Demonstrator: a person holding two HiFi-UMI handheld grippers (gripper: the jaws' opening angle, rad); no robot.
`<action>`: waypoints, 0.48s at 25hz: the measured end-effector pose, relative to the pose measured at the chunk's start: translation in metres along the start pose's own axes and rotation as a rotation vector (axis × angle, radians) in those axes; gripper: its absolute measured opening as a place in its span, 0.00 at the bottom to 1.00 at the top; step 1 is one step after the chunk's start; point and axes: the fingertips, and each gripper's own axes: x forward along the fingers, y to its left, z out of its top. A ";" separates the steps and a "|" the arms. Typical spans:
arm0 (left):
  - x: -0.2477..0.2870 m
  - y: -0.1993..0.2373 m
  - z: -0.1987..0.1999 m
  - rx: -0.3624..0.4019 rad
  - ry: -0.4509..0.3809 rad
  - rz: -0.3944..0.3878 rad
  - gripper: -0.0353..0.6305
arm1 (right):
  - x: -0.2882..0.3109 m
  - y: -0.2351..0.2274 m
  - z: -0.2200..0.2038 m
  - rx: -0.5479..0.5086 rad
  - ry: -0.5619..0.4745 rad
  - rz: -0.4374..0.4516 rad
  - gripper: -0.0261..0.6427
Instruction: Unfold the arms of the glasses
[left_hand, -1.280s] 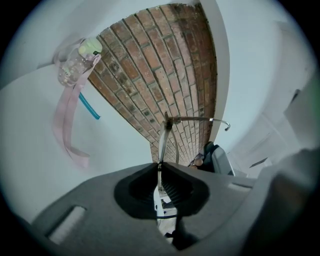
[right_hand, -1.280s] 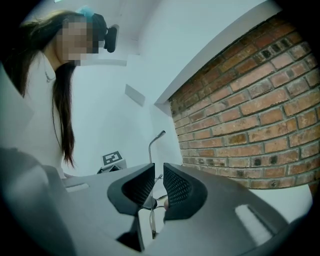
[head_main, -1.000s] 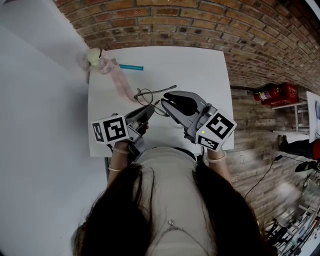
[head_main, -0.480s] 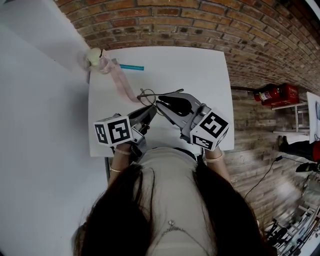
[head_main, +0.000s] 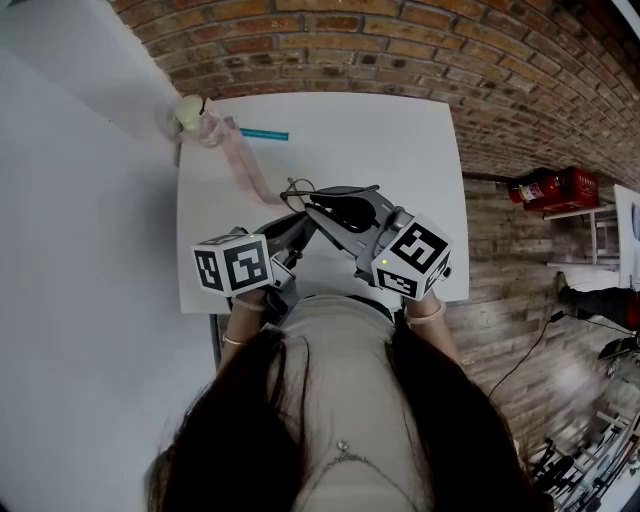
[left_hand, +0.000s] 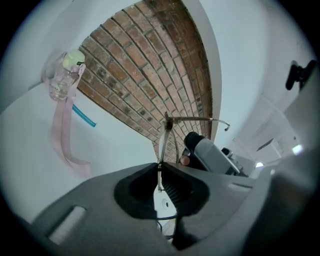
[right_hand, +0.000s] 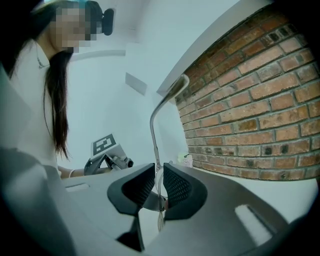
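Thin wire-framed glasses (head_main: 296, 190) hang above the white table (head_main: 400, 140), held between both grippers. My left gripper (head_main: 300, 224) comes from the lower left and is shut on the frame's thin wire (left_hand: 163, 137); its jaws (left_hand: 159, 172) pinch it edge-on. One glasses arm (left_hand: 197, 119) sticks out sideways to the right from the frame's top. My right gripper (head_main: 314, 206) is shut on a glasses arm (right_hand: 156, 130), which rises from between its jaws (right_hand: 159, 182) and curves at the ear tip. The two grippers sit close together, almost tip to tip.
A pink ribbon (head_main: 240, 165) with a small clear pouch and a pale ball (head_main: 188, 113) lies at the table's far left corner, beside a teal stick (head_main: 262, 134). A brick wall (head_main: 400, 40) runs behind the table. A red extinguisher (head_main: 548, 186) is on the floor at right.
My right gripper has shifted left and closer to the left one, swinging the glasses arm with it. The left gripper has edged slightly right, still holding the frame.
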 end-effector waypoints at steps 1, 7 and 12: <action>0.000 -0.001 0.000 0.003 0.000 0.001 0.09 | 0.000 0.000 0.000 0.001 0.003 0.000 0.11; 0.001 -0.002 -0.001 0.049 0.005 0.024 0.09 | 0.003 -0.001 -0.005 0.009 0.020 -0.001 0.11; 0.000 -0.002 -0.002 0.106 0.008 0.047 0.09 | 0.005 -0.002 -0.009 0.012 0.032 -0.004 0.11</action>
